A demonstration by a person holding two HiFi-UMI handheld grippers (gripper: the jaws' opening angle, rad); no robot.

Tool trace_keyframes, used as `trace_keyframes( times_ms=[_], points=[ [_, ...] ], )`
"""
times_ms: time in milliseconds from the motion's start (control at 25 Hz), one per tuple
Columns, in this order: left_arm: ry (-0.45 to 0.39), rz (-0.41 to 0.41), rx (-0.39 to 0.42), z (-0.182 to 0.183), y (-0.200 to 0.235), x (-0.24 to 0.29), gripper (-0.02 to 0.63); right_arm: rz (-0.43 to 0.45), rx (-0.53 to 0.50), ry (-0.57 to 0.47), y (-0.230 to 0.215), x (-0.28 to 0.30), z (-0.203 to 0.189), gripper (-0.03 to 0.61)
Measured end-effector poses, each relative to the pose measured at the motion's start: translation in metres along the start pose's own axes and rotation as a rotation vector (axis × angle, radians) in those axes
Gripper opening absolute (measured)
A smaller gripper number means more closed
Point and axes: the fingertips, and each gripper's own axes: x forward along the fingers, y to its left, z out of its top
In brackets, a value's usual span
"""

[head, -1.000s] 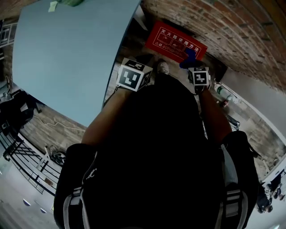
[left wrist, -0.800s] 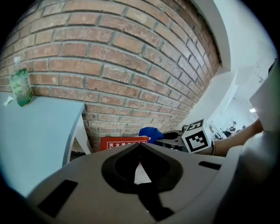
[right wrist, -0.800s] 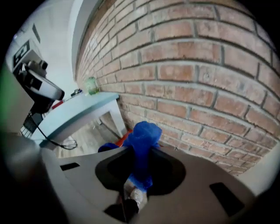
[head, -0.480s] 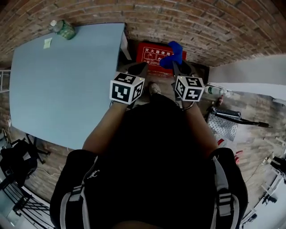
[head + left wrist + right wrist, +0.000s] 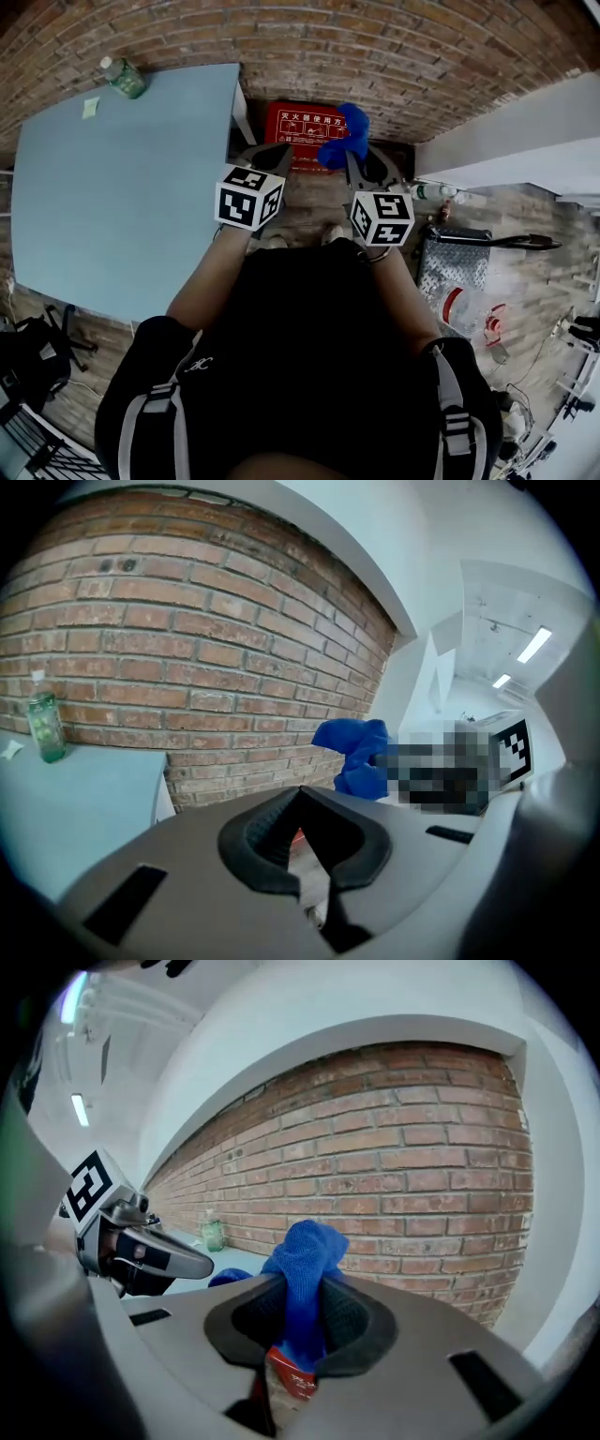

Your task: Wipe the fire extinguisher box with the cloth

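The red fire extinguisher box (image 5: 305, 125) with white print stands on the floor against the brick wall, between the table and a white wall. My right gripper (image 5: 351, 161) is shut on a blue cloth (image 5: 341, 142), which hangs bunched above the box's right end. In the right gripper view the cloth (image 5: 304, 1260) sticks up between the jaws and a strip of the red box (image 5: 291, 1374) shows below it. My left gripper (image 5: 274, 156) hovers beside it over the box's left part, jaws shut and empty (image 5: 300, 795). The cloth (image 5: 354, 757) shows to its right.
A light blue table (image 5: 112, 187) fills the left, with a green bottle (image 5: 124, 77) and a small note (image 5: 90, 107) at its far corner. Right of the box are bottles on the floor (image 5: 433, 193) and a metal crate (image 5: 455, 264). The person's shoes (image 5: 272, 241) stand just before the box.
The head view has swung round, so the box now lies straight ahead by the wall. Both grippers have stayed side by side, the cloth still held in the right one.
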Motion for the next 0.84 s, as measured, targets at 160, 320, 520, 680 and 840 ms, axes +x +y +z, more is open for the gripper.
trace_keyframes(
  times_ms=[160,320,520,680,840],
  points=[
    [-0.007,-0.031,-0.049,-0.001,-0.039,0.013,0.008,0.004,0.021,-0.017,-0.021,-0.024,0.000,0.089],
    [0.000,-0.076,-0.101,-0.004,-0.083,0.025,0.008,0.014,0.029,-0.042,-0.051,-0.050,0.008,0.089],
    [0.010,-0.063,-0.072,-0.002,-0.116,0.037,0.008,0.039,0.070,-0.046,-0.074,-0.069,0.001,0.089],
    [0.031,-0.057,-0.059,-0.008,-0.135,0.047,0.008,0.074,0.063,-0.046,-0.079,-0.078,-0.006,0.089],
    [0.039,-0.051,-0.041,-0.012,-0.154,0.054,0.008,0.097,0.052,-0.050,-0.089,-0.086,-0.008,0.089]
  ],
)
